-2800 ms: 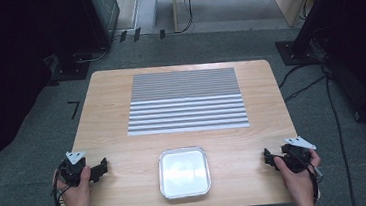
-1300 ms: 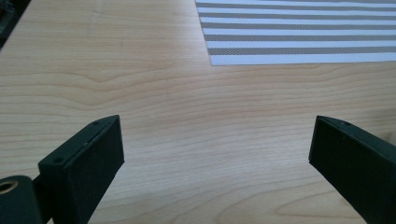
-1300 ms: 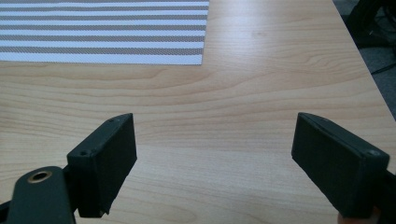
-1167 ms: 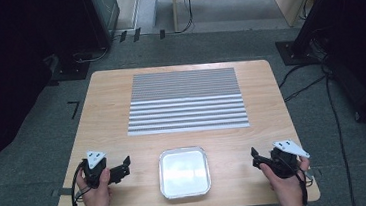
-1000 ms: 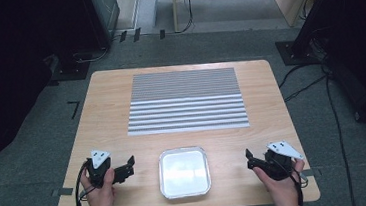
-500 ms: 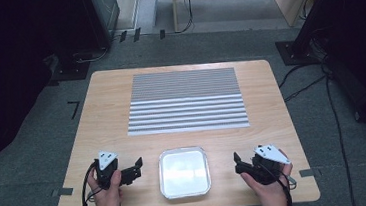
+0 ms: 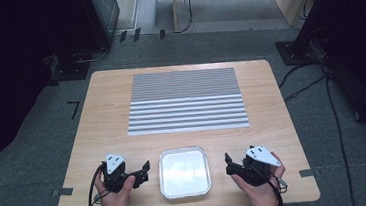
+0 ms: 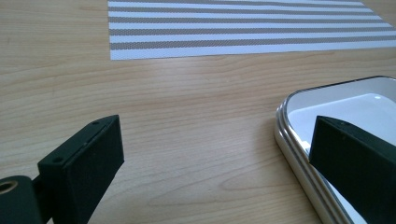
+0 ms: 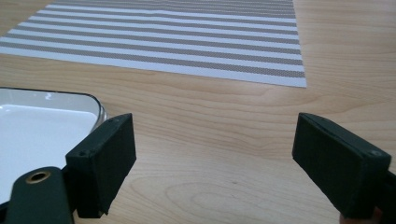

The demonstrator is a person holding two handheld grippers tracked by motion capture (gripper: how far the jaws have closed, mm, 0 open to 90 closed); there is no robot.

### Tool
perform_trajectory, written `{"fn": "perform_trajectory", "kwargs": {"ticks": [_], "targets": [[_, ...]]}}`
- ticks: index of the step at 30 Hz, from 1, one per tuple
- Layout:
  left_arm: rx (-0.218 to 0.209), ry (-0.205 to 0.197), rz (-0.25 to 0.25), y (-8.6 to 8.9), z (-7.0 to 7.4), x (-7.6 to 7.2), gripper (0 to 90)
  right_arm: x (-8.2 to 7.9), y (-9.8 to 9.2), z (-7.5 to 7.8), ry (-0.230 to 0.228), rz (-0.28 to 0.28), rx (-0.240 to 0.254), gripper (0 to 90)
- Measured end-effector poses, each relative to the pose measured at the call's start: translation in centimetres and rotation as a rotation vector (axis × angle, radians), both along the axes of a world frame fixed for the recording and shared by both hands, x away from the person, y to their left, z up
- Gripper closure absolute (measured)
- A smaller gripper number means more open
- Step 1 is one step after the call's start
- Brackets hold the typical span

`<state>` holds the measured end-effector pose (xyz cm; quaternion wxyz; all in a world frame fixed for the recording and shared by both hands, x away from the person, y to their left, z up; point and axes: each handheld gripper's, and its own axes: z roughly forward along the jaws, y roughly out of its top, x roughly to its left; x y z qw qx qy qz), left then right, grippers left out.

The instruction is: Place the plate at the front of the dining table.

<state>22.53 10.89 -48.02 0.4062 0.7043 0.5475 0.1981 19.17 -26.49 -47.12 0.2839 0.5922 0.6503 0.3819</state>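
Each hand carries a black gripper: the left gripper [image 7: 142,171] and right gripper [image 7: 230,163] have blocky matte fingers [image 8: 88,168], grey three-cornered top plates, brass-ringed pivot screws and trailing black cables.

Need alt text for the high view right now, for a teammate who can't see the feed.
A white square tray sits near the front edge of a wooden table, flanked by the left gripper and right gripper, each held in a hand with jaws open and pointing inward at it. A grey-and-white striped placemat lies beyond the tray.
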Motion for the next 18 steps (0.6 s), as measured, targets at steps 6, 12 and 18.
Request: {"fn": "perform_trajectory", "kwargs": {"ticks": [6, 12, 18], "targets": [[0.001, 0.009, -0.026, -0.9, -0.1, -0.5, 2.9, -0.2, 1.4, -0.1, -0.003, 0.030, -0.004, 14.0], [-0.029, 0.022, -0.055, -1.8, 0.0, -1.0, 3.0, -0.4, 2.5, -0.3, -0.007, 0.057, -0.003, 16.8], [-0.029, 0.023, -0.075, -2.6, 0.0, -1.4, 3.0, -0.7, 3.3, -0.3, -0.016, 0.076, 0.006, 19.5]]}}
